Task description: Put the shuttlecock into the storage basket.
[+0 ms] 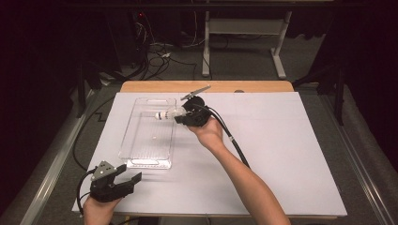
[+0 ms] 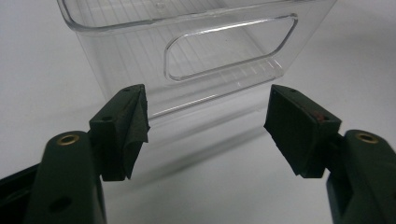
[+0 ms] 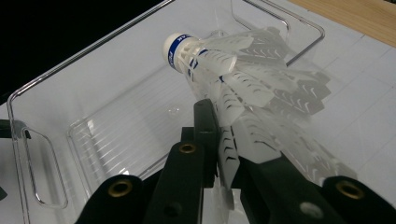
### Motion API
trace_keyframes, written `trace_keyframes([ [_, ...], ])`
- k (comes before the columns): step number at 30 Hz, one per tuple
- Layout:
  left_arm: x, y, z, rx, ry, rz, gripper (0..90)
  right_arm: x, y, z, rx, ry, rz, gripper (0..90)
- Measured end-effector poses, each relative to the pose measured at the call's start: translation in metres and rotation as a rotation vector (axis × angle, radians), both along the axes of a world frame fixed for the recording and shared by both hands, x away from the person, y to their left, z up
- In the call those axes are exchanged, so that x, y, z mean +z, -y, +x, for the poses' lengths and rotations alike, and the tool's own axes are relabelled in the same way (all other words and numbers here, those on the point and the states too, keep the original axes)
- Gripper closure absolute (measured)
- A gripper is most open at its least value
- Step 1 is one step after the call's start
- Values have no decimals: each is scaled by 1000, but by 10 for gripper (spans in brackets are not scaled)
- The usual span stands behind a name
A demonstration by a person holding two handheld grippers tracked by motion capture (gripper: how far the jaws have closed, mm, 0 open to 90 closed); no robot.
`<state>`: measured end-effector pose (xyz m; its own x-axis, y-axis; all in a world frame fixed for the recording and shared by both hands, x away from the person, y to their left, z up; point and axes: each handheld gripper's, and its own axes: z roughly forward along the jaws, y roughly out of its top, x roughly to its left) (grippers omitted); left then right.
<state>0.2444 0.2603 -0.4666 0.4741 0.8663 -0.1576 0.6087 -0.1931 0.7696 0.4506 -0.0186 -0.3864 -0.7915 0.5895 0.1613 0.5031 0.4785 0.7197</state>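
A white plastic shuttlecock [image 3: 224, 79] with a blue band at its cork is held by its skirt in my right gripper [image 3: 226, 154], whose jaws are shut on it. In the high view the right gripper [image 1: 180, 115] holds the shuttlecock [image 1: 165, 114] over the far right rim of a clear plastic bin [image 1: 129, 140], cork pointing left over the bin. My left gripper [image 1: 130, 176] rests near the table's front left corner, jaws open and empty. In the left gripper view its jaws face the near end wall of the bin [image 2: 140, 51], with a handle slot in it.
A white sheet [image 1: 281, 154] covers the wooden table top [image 1: 263, 86]. A black cable [image 1: 237, 145] trails from the right gripper along the forearm. Beyond the table are a desk frame [image 1: 277, 51] and loose cables on the floor [image 1: 155, 54].
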Motion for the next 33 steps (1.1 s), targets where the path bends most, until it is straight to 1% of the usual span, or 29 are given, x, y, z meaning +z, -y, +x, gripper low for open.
trace_keyframes([
  [8,0,0,0,2,0,-3,310,-2,-8,3,8,-7,5,886],
  [13,0,0,0,1,0,-2,310,0,-14,5,9,-10,8,885],
  [19,0,0,0,-2,0,-1,310,-1,-21,8,14,-11,-4,885],
  [23,0,0,0,0,-1,-2,310,-3,-25,9,14,-18,-5,885],
  [29,0,0,0,-1,-1,-2,310,-2,-33,10,27,-16,-12,885],
  [33,0,0,0,-2,-1,-2,310,-1,-38,10,31,-13,-8,885],
])
